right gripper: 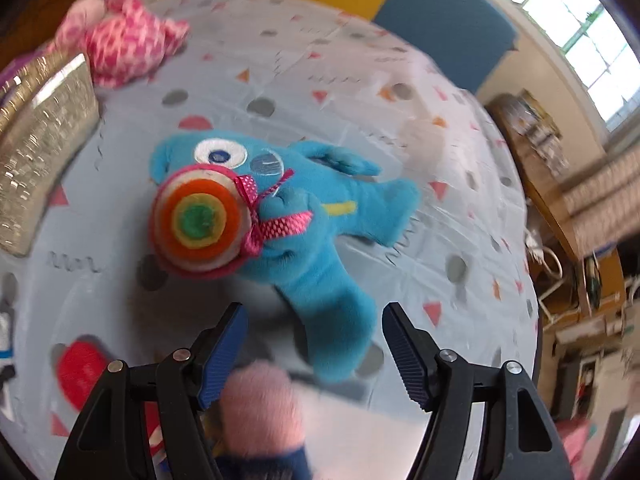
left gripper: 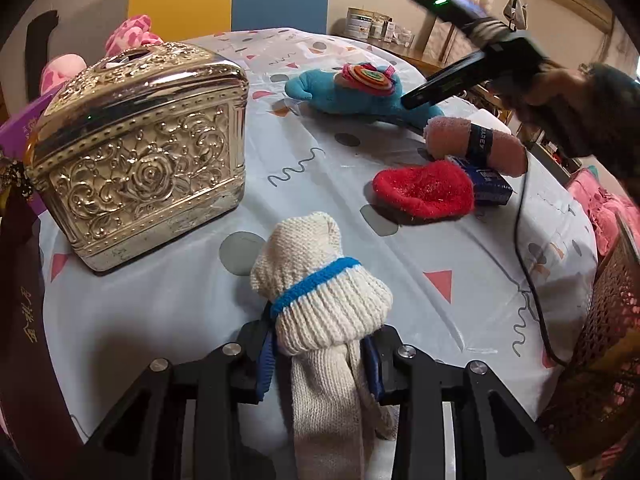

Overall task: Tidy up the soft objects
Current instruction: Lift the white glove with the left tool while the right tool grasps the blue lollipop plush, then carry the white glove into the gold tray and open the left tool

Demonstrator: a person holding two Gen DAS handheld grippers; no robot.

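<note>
Left tool [left gripper: 320, 354] is clamped on a cream knitted sock bundle [left gripper: 318, 280] low over the bench [left gripper: 168, 304]; right tool [right gripper: 316, 336] hangs open above the blue plush toy [right gripper: 316, 220], which lies flat mid-bench. Both items look light, soft and squashy, so the plush's thick leg or body seems the surest place to pinch. Nearby lie a pink rolled sock [left gripper: 474, 145], a red fuzzy piece [left gripper: 426, 188], a gold embossed box [left gripper: 136, 156] and a trailing black cable [left gripper: 524, 248] that could snag.

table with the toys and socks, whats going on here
A person works two handheld grippers over the patterned table. The left gripper is shut on a rolled cream knit sock beside the gold box. The right gripper hangs open above the blue plush toy, touching nothing.
</note>
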